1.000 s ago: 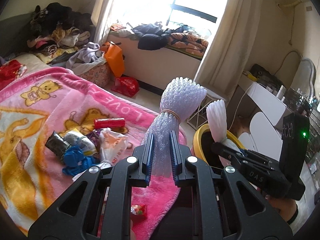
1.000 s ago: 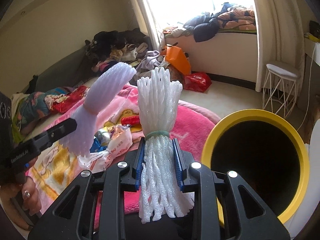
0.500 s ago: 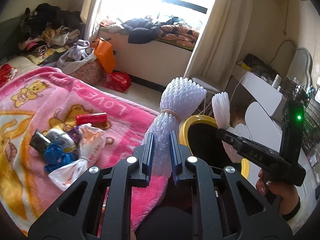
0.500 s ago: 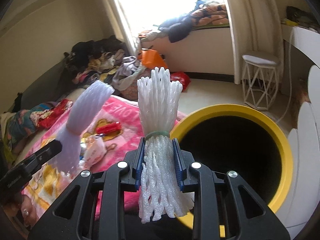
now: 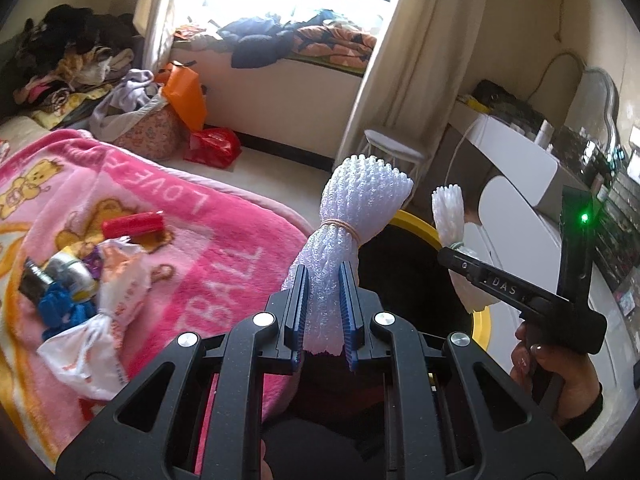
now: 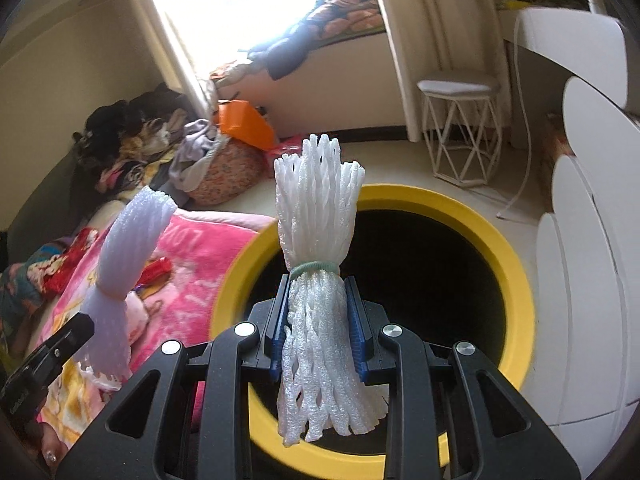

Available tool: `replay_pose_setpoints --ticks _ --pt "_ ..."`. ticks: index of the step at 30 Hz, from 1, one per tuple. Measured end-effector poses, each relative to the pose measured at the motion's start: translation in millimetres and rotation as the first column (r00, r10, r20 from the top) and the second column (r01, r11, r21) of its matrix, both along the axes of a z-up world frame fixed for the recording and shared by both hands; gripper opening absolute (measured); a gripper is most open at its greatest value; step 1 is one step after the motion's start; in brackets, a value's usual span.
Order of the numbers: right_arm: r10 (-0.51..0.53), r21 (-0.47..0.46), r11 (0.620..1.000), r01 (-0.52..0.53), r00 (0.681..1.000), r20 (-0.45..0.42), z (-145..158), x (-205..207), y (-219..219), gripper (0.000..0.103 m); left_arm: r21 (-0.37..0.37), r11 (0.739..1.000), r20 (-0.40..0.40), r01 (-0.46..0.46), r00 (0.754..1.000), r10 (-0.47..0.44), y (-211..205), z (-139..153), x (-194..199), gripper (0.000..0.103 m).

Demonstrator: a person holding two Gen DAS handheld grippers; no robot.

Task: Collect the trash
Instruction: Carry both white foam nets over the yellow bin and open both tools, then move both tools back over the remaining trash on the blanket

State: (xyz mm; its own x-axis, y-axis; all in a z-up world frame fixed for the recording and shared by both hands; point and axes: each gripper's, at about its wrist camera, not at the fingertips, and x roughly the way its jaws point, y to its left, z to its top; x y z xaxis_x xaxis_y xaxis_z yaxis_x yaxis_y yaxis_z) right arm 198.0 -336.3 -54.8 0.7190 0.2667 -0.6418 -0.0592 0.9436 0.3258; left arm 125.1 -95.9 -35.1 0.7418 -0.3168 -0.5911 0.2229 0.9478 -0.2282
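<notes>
Over the black mouth of the yellow-rimmed bin (image 6: 516, 280), my right gripper (image 6: 318, 336) is clamped on a white foam net bundle (image 6: 316, 264), cinched by a pale green band, its strands fanning above and below. My left gripper (image 5: 322, 308) squeezes a bubbly lilac-white foam bundle (image 5: 352, 216) tied with a tan band, at the bin's edge beside the pink blanket (image 5: 224, 256).

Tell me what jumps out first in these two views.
Each gripper clamps a banded bundle of white foam netting: the left gripper one, the right gripper another. Below them gapes a yellow-rimmed black bin, beside a pink blanket strewn with trash.
</notes>
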Motion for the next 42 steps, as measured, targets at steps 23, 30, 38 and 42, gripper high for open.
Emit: replay_pose_setpoints --ticks 23,30,38,42 --pt "-0.1 0.038 0.994 0.103 0.993 -0.069 -27.5 6.9 -49.2 0.027 0.067 0.991 -0.081 0.112 0.991 -0.106 -74.4 -33.7 61.8 0.012" --pt "-0.108 0.078 0.991 0.112 0.993 -0.054 -25.3 7.3 -56.9 0.046 0.038 0.992 -0.057 0.118 0.992 -0.115 -71.1 -32.1 63.4 0.038" --pt "-0.15 0.075 0.986 0.15 0.989 -0.005 -9.5 -0.9 -57.8 0.063 -0.021 0.998 0.004 0.06 0.998 -0.06 -44.7 -12.1 51.6 0.092" --pt "-0.151 0.064 0.987 0.149 0.988 0.024 -2.0 -3.8 -48.6 0.063 -0.021 0.999 0.013 0.026 1.0 -0.026 -29.2 -4.9 46.4 0.092"
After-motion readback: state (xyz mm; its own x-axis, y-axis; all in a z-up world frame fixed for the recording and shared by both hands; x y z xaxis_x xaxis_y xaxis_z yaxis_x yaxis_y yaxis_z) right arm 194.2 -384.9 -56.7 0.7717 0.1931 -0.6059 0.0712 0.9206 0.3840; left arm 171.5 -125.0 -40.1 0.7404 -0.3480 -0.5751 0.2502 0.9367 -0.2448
